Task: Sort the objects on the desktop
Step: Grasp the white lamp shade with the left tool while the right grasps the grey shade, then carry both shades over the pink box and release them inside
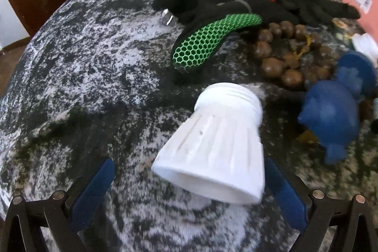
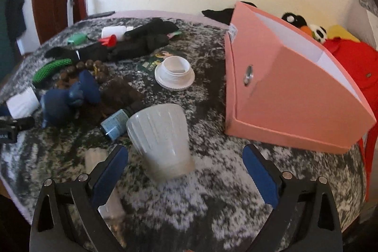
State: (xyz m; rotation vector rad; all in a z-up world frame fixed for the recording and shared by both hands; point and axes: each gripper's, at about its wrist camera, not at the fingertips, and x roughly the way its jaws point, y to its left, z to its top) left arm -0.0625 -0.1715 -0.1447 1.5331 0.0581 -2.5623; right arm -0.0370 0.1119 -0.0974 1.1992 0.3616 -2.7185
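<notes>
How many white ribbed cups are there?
2. One ribbed cup lies tipped over in front of the left gripper; another ribbed cup sits before the right gripper. More may hide among the clutter.

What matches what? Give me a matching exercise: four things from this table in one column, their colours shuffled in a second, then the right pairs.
Things:
1. box
2. ribbed cup
3. stuffed toy
4. mesh pad

Colours:
A. blue
B. green
C. pink
D. white

Pairs: 1-C, 2-D, 3-A, 4-B
</notes>
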